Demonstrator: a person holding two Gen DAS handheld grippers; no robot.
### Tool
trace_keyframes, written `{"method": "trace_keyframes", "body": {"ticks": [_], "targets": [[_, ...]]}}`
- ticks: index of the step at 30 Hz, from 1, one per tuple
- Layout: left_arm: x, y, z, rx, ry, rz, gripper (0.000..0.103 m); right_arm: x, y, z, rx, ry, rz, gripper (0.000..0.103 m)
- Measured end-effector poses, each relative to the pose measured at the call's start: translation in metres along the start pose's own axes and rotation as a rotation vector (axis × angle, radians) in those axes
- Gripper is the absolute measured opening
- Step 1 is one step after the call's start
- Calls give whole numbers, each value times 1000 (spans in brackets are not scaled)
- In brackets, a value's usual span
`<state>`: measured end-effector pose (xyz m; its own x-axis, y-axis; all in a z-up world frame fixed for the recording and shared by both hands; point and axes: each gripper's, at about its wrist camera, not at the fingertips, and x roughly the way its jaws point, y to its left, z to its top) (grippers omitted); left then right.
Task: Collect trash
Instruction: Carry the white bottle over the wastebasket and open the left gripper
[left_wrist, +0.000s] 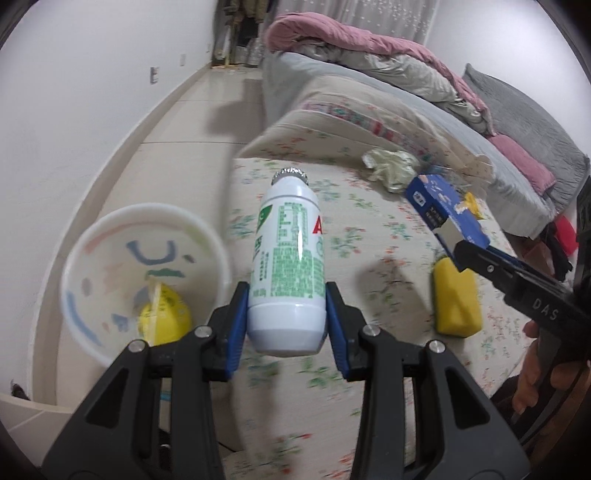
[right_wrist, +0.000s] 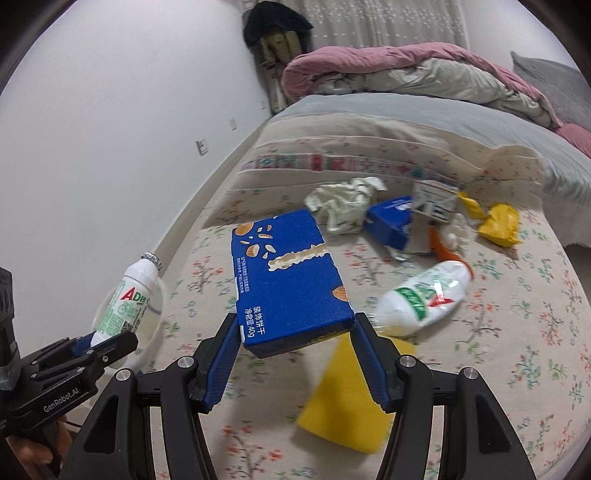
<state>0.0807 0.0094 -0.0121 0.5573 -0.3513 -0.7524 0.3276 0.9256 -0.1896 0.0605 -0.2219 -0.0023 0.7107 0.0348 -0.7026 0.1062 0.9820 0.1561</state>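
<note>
Between our left gripper's (left_wrist: 288, 306) pads the white bottle (left_wrist: 286, 266) was clamped, long axis pointing forward, the bin (left_wrist: 110, 229) just left of it and nearest that hand; our right gripper (right_wrist: 295, 332) gripped the blue biscuit box (right_wrist: 288, 277) above the floral bedspread (right_wrist: 517, 332).

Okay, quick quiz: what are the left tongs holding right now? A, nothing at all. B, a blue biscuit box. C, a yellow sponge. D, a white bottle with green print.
D: in the left wrist view the left tongs are shut on the white bottle, which is gripped near its base, while the blue biscuit box sits in the right tongs.
</note>
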Motion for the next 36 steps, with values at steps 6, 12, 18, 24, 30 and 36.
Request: {"method": "trace_keyframes", "body": {"ticks": [6,12,18,24,30,36], "targets": [[-7,34,-6,-59,-3,49,42,9,30,0,-41,17,38,62],[-7,67,-11,-133,10,87,42,22,55,-1,-63,43,90,62],[1,93,-17,-199,26,107,42,35,77,-7,-91,71,108,62],[12,114,-21,-259,40,99,42,48,92,-12,-116,98,119,62],[18,126,-20,-296,41,103,42,58,101,-16,-130,117,122,62],[9,137,-19,-344,25,143,73,64,106,-18,-140,128,117,62]]}}
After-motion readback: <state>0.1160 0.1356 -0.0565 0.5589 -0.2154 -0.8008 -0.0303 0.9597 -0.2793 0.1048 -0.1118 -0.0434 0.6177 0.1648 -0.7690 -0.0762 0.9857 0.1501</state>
